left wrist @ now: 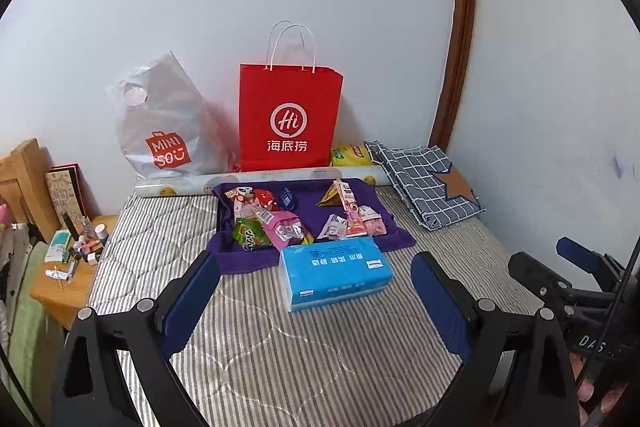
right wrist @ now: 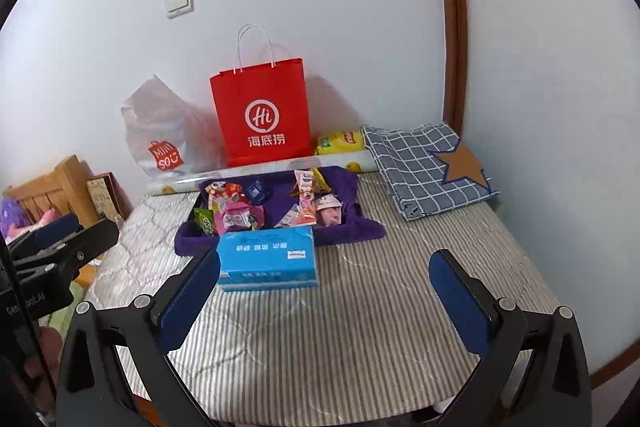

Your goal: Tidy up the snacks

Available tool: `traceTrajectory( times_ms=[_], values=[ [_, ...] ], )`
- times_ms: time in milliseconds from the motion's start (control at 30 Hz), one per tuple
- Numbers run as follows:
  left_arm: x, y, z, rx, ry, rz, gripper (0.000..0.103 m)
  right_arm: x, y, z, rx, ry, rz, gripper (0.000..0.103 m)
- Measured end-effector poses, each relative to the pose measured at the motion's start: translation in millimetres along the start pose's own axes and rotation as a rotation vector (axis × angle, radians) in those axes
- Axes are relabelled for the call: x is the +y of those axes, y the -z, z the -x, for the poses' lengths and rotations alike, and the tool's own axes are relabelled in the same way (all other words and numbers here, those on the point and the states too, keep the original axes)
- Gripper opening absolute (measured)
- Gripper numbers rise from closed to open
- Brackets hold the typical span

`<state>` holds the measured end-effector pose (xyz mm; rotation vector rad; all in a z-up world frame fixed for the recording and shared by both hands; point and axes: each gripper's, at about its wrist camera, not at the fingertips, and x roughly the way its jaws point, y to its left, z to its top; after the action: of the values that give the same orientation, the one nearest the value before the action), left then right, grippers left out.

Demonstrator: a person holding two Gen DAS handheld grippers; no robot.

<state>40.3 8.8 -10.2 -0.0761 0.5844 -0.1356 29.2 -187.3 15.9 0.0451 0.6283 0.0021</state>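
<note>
Several snack packets (left wrist: 276,223) lie on a purple cloth (left wrist: 396,235) on a striped mattress; they also show in the right wrist view (right wrist: 240,215) on the cloth (right wrist: 360,227). A blue tissue pack (left wrist: 334,273) (right wrist: 268,257) lies in front of the cloth. A red paper bag (left wrist: 290,119) (right wrist: 262,115) stands upright against the wall behind. My left gripper (left wrist: 316,291) is open and empty, just short of the tissue pack. My right gripper (right wrist: 326,291) is open and empty, to the right of the tissue pack.
A white plastic bag (left wrist: 160,123) leans left of the red bag. A rolled sheet (left wrist: 260,181) lies behind the cloth, a yellow packet (left wrist: 352,155) beyond it. A checked fabric with a star (left wrist: 428,183) lies at right. A wooden bedside table (left wrist: 60,287) with small items stands left.
</note>
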Motion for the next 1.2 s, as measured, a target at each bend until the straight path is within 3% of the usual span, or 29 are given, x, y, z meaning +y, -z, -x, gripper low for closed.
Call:
traceTrajectory(
  times_ms=[300, 1200],
  values=[
    [0.2, 2.1, 0.1, -0.008, -0.018, 0.001, 0.096, 4.9, 6.0, -1.7, -0.002, 0.074, 0.031, 0.103],
    [1.6, 3.3, 0.5, -0.011, -0.025, 0.003, 0.096, 6.1, 8.3, 6.5, -0.027, 0.063, 0.030, 0.103]
  ],
)
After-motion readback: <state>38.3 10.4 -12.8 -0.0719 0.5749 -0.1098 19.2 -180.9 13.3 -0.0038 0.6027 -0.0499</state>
